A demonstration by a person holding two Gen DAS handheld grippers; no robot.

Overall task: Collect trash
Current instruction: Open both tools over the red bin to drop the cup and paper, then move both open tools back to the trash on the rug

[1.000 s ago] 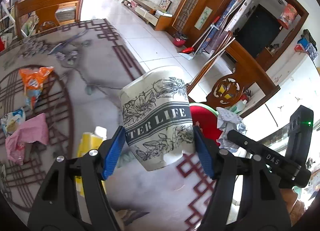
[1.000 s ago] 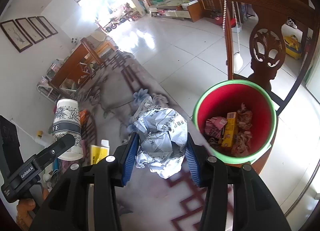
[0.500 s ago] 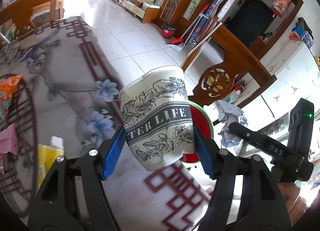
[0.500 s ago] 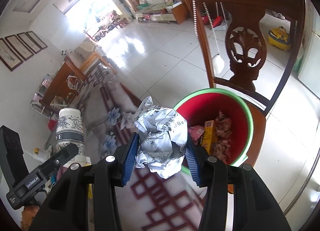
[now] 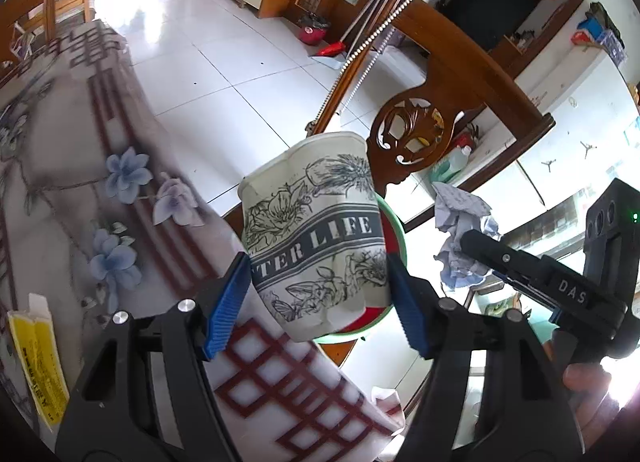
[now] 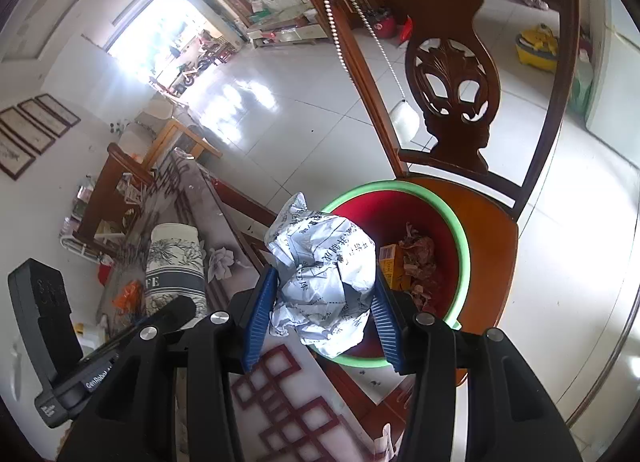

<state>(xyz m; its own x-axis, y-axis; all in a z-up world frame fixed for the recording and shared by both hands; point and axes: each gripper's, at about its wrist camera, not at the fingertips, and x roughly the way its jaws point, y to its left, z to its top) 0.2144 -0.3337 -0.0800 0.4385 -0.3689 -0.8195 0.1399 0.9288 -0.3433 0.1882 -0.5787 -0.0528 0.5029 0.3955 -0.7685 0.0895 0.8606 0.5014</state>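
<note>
A dented white paper cup printed with grey flowers and lettering (image 5: 316, 238) is being gripped between the blue ribbed pads of the left gripper (image 5: 316, 298), tilted, over the near edge of the table. A crumpled ball of white printed paper (image 6: 324, 278) is being clamped between the blue pads of the right gripper (image 6: 320, 314), above the near rim of the bin. Under both tools, a pale tablecloth patterned with dark red lattice and blue flowers (image 5: 120, 189) is being shown, with a flattened yellow carton (image 5: 38, 358) lying on it at the left. Just beyond the table edge, a red plastic bin with a green rim (image 6: 452, 229) is being supported on the seat of a carved dark wooden chair (image 6: 460, 73); a yellow box and brownish scraps are lying inside. Farther off, white floor tiles (image 5: 224, 61) are being lit brightly.
</note>
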